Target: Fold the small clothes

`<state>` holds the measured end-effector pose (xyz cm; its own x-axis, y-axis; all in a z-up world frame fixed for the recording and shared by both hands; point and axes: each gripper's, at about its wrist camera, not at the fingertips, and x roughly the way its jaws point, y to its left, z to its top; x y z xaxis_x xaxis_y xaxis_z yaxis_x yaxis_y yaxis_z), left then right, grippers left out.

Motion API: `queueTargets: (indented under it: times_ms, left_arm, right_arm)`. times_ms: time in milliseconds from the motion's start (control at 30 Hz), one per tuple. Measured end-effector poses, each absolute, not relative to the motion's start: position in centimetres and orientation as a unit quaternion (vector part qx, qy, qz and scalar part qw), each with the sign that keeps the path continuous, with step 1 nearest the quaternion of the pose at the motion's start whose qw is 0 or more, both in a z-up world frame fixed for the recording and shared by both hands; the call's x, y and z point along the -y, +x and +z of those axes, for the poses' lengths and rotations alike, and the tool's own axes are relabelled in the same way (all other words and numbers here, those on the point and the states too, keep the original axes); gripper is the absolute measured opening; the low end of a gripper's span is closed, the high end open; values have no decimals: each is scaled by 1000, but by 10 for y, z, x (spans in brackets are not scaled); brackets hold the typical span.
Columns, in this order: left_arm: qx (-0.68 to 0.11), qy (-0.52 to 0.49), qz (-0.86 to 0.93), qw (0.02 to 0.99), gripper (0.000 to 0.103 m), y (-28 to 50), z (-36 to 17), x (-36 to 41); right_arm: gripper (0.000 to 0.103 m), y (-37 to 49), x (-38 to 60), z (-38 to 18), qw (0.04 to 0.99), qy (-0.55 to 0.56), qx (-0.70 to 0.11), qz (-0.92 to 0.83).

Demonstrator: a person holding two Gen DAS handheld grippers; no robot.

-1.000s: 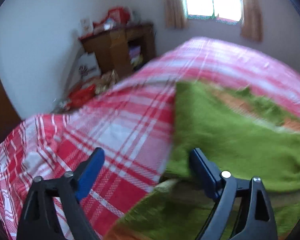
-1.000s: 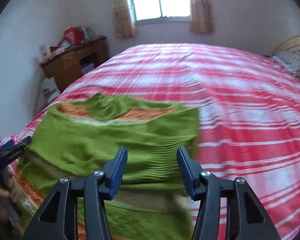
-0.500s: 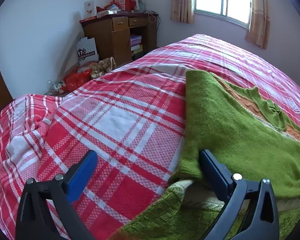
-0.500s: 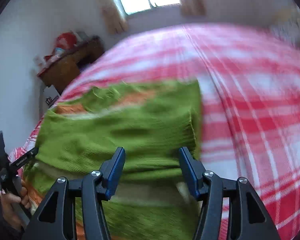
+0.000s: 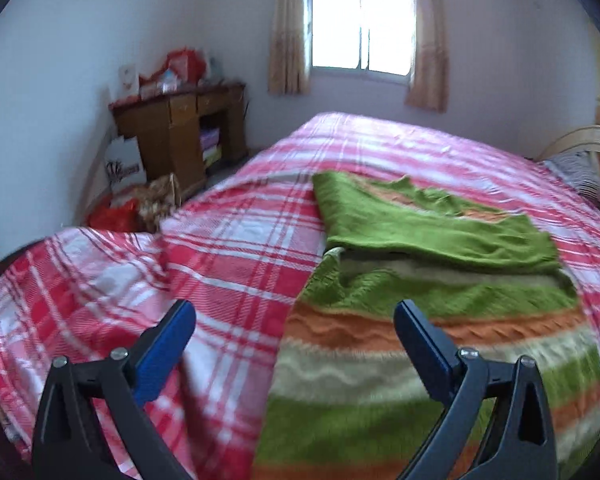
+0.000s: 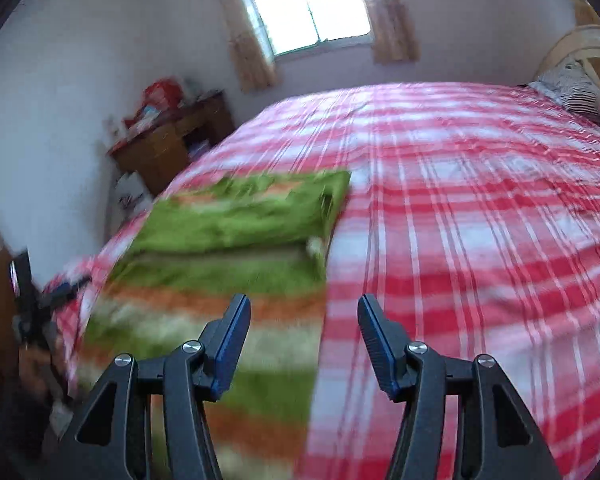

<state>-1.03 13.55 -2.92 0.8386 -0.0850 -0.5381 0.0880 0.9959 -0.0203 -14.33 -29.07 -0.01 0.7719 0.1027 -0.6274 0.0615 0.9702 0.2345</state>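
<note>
A green knitted sweater (image 5: 428,280) with orange and cream stripes lies on the red plaid bed (image 5: 236,256). Its far part is folded over toward me as a plain green flap (image 5: 432,232). My left gripper (image 5: 294,336) is open and empty, raised above the sweater's near left edge. My right gripper (image 6: 304,334) is open and empty above the sweater's (image 6: 220,280) near right edge. The left gripper (image 6: 56,300) shows blurred at the left of the right wrist view.
A wooden desk (image 5: 180,136) with clutter stands by the left wall, with bags (image 5: 132,204) on the floor beside it. A curtained window (image 5: 360,28) is on the far wall. A pillow (image 6: 572,88) and headboard (image 6: 580,44) are at the far right.
Both grippers have pulled back and up from the sweater's folded flap. The flap now lies flat and more of the striped lower part shows.
</note>
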Motion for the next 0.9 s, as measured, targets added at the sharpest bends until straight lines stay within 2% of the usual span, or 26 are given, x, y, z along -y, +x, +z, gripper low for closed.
queueTargets:
  times_ms: [333, 467, 567, 733, 767, 800, 900]
  left_arm:
    - [-268, -3, -74, 961, 103, -50, -10, -141]
    - [-257, 3, -84, 963, 103, -62, -4, -138]
    - [-255, 0, -93, 962, 103, -66, 0, -138]
    - [-254, -18, -96, 962, 103, -67, 2, -144]
    - [-254, -21, -94, 962, 103, -67, 2, -145]
    - [-254, -23, -92, 963, 103, -66, 1, -147]
    - [-257, -31, -85, 962, 103, -64, 0, -153]
  right_arm:
    - [57, -215, 249, -68, 890, 111, -437, 68]
    - [57, -231, 234, -89, 877, 132, -454, 86]
    - [51, -238, 220, -104, 864, 132, -475, 102]
    - [51, -237, 213, -106, 862, 129, -479, 106]
    - [49, -237, 216, -105, 859, 141, -480, 108]
    - [42, -237, 217, -106, 858, 151, -479, 112]
    - [36, -234, 216, -124, 836, 189, -501, 115]
